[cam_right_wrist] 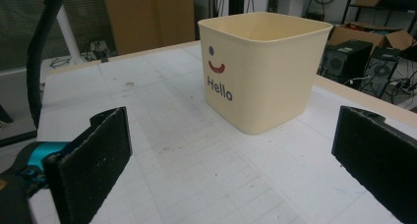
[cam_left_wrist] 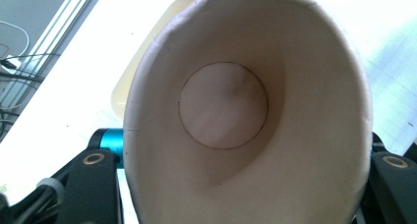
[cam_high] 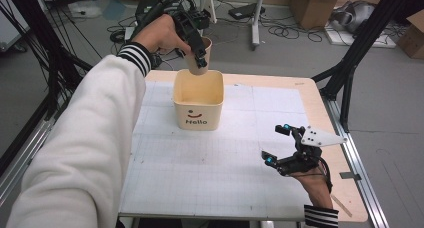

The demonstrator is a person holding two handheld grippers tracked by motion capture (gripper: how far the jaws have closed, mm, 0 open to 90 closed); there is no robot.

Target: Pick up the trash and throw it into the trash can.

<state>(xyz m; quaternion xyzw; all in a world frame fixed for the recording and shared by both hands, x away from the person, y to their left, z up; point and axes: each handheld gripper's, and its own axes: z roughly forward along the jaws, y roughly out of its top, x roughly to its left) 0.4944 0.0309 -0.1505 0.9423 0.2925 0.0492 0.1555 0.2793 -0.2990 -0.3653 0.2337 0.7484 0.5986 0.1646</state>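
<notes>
One paper cup [cam_high: 198,58], one cream tub [cam_high: 198,107] with a smiley face and "Hello" on it, two grippers, one table [cam_high: 320,113].

Far left: a white sleeve [cam_high: 80,153] with striped cuff, stretched up along the left side of the table.

Next, the left gripper [cam_high: 200,55], up in the air above the back rim of the tub. Jaws squeezed tight on the paper cup, one on each side. Cup tipped over, mouth facing the left gripper's own camera. Inside of the cup [cam_left_wrist: 223,106] bare, round bottom plain to see. Cup just above the tub, not touching it.

Middle: the tub, upright on the white grid mat [cam_high: 210,158], toward the back of the table. Nothing inside that can be seen. Lots of bare mat in front of it and on both sides. Back rim close to the far table edge.

Right: the right gripper [cam_high: 277,145], low near the front right part of the mat, well apart from the tub. Jaws wide apart, nothing between them. Same tub [cam_right_wrist: 263,71] seen ahead between its black pads [cam_right_wrist: 93,160]. Bare wood strip along the right table edge beside this gripper.
</notes>
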